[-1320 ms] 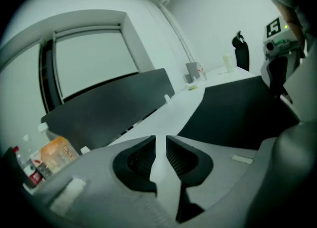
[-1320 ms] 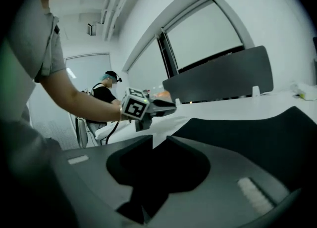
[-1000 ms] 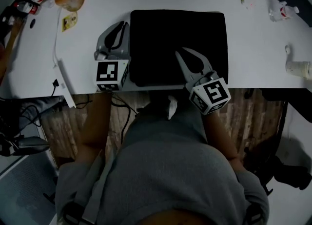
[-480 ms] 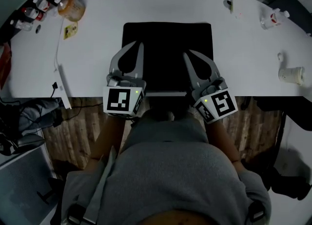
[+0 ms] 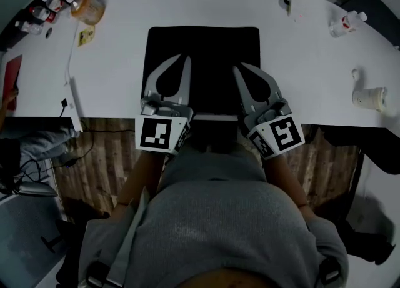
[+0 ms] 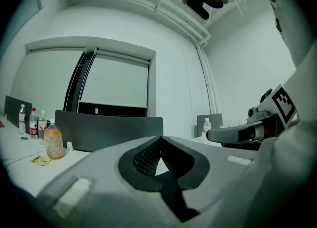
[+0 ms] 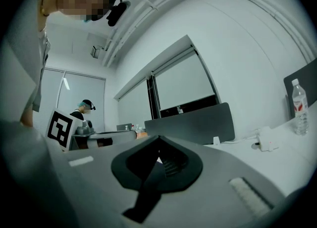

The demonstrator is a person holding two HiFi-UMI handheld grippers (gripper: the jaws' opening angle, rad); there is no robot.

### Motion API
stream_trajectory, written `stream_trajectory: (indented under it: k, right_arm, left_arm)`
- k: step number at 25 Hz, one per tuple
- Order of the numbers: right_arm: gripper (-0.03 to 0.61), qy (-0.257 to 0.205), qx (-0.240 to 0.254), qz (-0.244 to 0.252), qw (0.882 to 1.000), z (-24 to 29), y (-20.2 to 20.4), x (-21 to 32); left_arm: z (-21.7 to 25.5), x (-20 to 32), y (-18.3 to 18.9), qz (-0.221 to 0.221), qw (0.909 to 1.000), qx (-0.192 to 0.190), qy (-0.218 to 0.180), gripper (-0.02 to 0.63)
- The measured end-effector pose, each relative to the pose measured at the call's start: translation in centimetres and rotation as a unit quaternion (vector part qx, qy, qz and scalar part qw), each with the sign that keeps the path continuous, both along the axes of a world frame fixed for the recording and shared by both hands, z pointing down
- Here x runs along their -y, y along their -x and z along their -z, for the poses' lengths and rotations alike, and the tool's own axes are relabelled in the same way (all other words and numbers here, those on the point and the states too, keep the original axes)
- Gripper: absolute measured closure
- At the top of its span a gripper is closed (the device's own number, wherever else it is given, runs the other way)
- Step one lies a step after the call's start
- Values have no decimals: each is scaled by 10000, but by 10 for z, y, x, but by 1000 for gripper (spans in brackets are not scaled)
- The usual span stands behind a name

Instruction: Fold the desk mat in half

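Observation:
The black desk mat (image 5: pixel 206 46) lies flat on the white table (image 5: pixel 312 74), its near edge along the table's front edge. My left gripper (image 5: pixel 182 59) hovers over the mat's left half, and my right gripper (image 5: pixel 240 68) over its right half. Both point away from me, with the tips over the mat's middle. In the left gripper view the left gripper (image 6: pixel 159 137) has its jaws shut tip to tip with nothing visibly pinched. The right gripper (image 7: pixel 159 137) looks the same in its own view. Both gripper views look level across the room, so neither shows the mat clearly.
An orange drink bottle (image 5: pixel 89 7), small bottles (image 5: pixel 37 13) and a yellow card (image 5: pixel 85 34) sit at the far left. A white cable (image 5: pixel 70 87) runs down the left side. At the right are a tipped paper cup (image 5: pixel 369 98) and a bottle (image 5: pixel 345 24).
My left gripper has moved from beside the mat's left edge to above the mat. Both grippers look raised and closer to the camera. The right gripper has shifted only a little.

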State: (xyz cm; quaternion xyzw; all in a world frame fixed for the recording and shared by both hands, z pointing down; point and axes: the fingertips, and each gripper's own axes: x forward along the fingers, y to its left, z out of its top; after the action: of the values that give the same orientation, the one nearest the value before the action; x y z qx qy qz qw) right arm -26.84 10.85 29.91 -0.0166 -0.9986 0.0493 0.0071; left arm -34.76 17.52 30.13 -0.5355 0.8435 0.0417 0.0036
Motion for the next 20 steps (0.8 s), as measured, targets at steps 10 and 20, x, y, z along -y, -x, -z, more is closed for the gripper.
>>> stream_trajectory:
  k: [10, 20]
  right_arm:
    - [577, 45, 52, 264, 9996, 6, -20, 17]
    - [577, 70, 67, 633, 9979, 5, -42, 19]
  left_arm:
    - [13, 21, -27, 192, 9998, 1, -62, 615]
    - [17, 19, -54, 452, 9987, 44, -223, 615]
